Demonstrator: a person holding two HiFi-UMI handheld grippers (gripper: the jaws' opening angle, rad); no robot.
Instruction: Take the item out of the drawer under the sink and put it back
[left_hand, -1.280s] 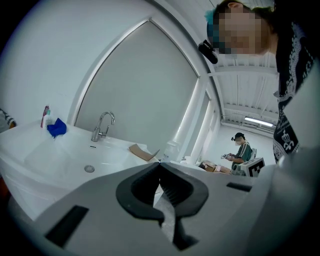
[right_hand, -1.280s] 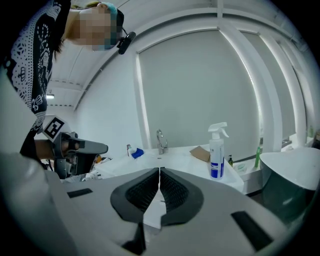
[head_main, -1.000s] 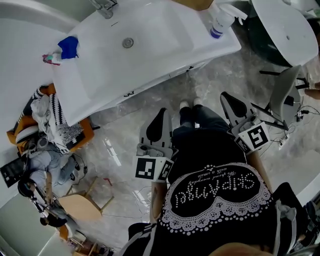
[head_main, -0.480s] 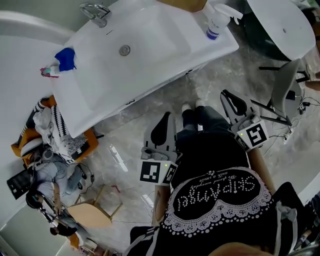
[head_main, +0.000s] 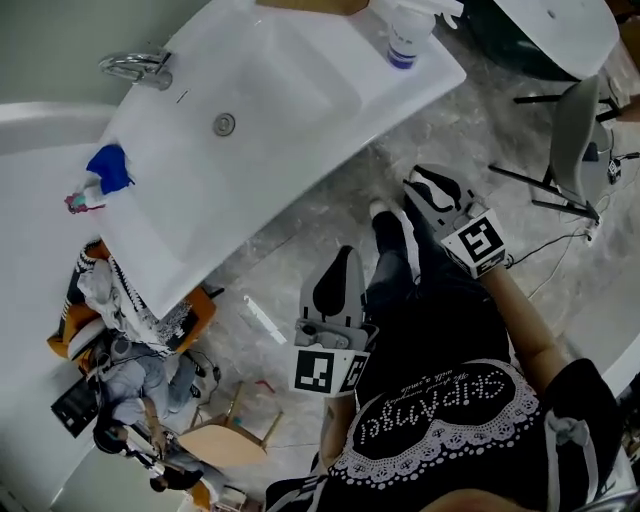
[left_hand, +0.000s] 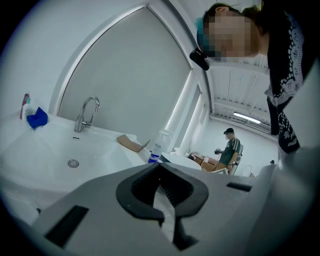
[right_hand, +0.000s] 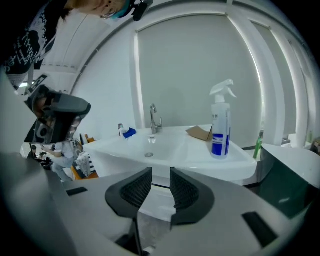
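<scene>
The white sink (head_main: 250, 120) stands ahead of me, and the white cabinet front (right_hand: 159, 181) below its basin shows in the right gripper view. No item from the drawer shows in any view. My left gripper (head_main: 346, 256) hangs over the marble floor, short of the sink, with its jaw tips touching and nothing between them (left_hand: 159, 166). My right gripper (head_main: 418, 180) is nearer the sink's right end and points at the cabinet (right_hand: 157, 172). Its jaws have just been opening; a clear gap parts the pads and nothing is in it.
On the sink are a faucet (head_main: 135, 65), a blue cloth (head_main: 107, 165), a spray bottle (head_main: 405, 40) and a cardboard piece (right_hand: 200, 132). An orange basket of clothes (head_main: 120, 300) stands at the left, a wooden stool (head_main: 225, 440) behind it, a grey chair (head_main: 575, 150) at the right.
Both grippers have come closer to the sink. The right one moved further, up and left in the head view. The head view has swung, so the sink now lies further left.
</scene>
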